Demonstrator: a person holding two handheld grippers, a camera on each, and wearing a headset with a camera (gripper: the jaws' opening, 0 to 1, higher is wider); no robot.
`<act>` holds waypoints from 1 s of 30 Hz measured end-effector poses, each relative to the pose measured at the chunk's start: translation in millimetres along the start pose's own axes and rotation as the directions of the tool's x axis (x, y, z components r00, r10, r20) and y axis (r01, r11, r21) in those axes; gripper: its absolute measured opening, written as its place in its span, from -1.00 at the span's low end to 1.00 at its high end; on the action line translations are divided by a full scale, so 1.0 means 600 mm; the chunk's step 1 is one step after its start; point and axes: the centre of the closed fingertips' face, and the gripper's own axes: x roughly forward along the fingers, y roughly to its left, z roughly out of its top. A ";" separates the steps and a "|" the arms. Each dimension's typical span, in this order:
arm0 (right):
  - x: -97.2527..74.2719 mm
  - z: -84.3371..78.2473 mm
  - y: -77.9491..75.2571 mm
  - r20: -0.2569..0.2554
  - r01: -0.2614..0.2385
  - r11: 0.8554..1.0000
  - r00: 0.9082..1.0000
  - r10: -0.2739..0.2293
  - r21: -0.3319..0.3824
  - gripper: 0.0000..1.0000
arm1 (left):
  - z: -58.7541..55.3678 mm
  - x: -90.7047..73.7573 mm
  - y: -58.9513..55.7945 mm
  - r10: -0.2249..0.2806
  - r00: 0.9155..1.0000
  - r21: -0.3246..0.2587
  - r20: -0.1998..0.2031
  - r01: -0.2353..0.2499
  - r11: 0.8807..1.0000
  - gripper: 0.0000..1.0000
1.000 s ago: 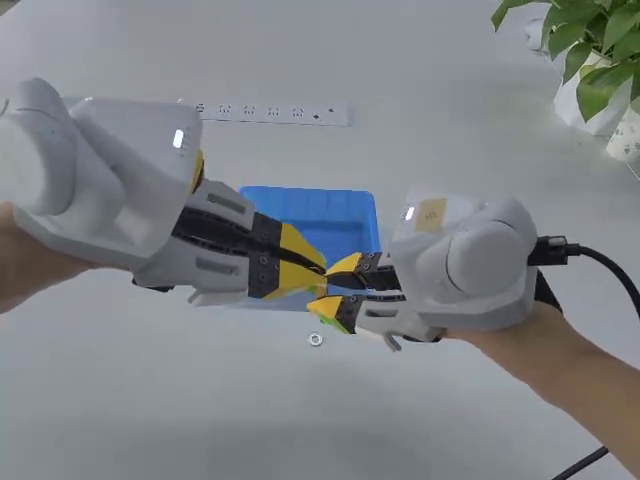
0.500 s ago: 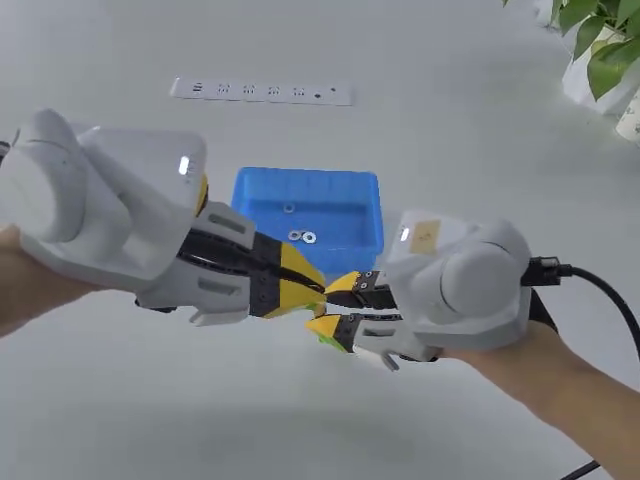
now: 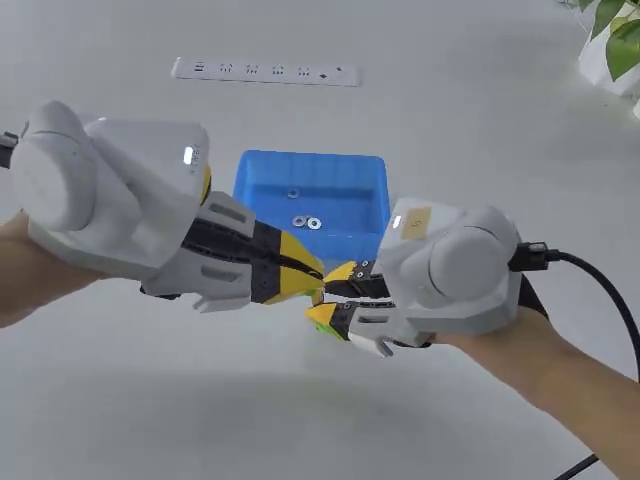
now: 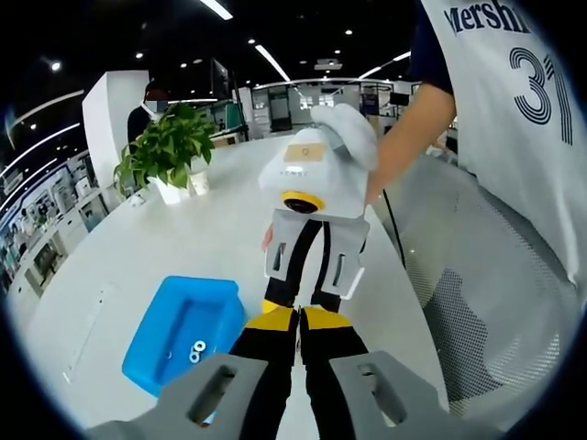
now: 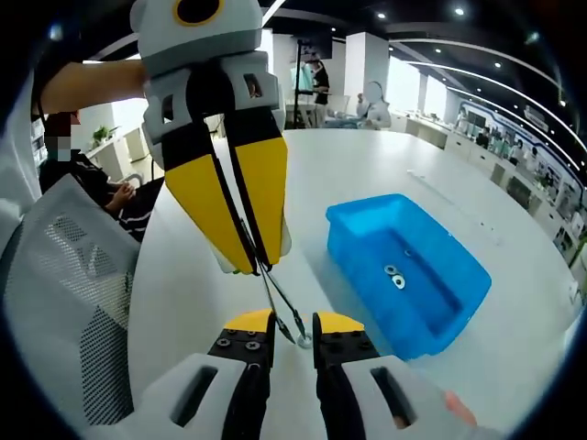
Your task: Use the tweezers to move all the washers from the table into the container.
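**Washer at the tweezer tips, beside the blue tub**

The right gripper's (image 5: 293, 323) yellow-tipped jaws stand a narrow slit apart; whether they press on anything cannot be told. In that slit a small metal ring washer (image 5: 304, 341) sits at the tips of thin, wiry tweezers (image 5: 275, 298). The left gripper's (image 5: 255, 264) long yellow wedge jaws clamp the tweezers. Beyond, on the smooth white table (image 5: 358, 174), a glossy blue rectangular container (image 5: 367, 289) holds other washers (image 5: 395, 276).

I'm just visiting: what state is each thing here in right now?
left gripper: shut on the tweezers.
right gripper: jaws narrowly apart beside the tweezers' tips; grip unclear.
tweezers: tips gripping one washer.
container: open-topped, washers inside.
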 end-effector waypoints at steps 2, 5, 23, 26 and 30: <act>0.001 -0.002 0.000 -0.003 -0.002 1.000 1.000 0.002 0.001 -0.66 | -0.001 0.001 0.000 -0.004 1.000 -0.002 0.001 0.004 1.000 -0.89; 0.002 -0.001 -0.002 0.004 -0.002 1.000 1.000 0.002 0.011 -0.66 | 0.000 0.002 0.003 0.000 1.000 -0.003 0.006 0.000 1.000 -0.90; 0.004 -0.005 -0.002 -0.002 -0.015 1.000 1.000 0.015 0.028 -0.66 | 0.003 0.005 0.000 -0.022 0.999 -0.031 0.028 0.023 0.999 -0.89; 0.007 -0.007 -0.001 0.003 -0.029 0.999 1.000 0.029 0.022 -0.67 | 0.002 0.004 0.001 -0.030 0.999 -0.029 0.024 0.031 0.999 -0.89; 0.009 -0.006 0.000 0.001 -0.056 0.998 0.998 0.056 0.009 -0.68 | 0.001 0.002 0.003 -0.040 0.999 -0.031 0.018 0.040 0.999 -0.89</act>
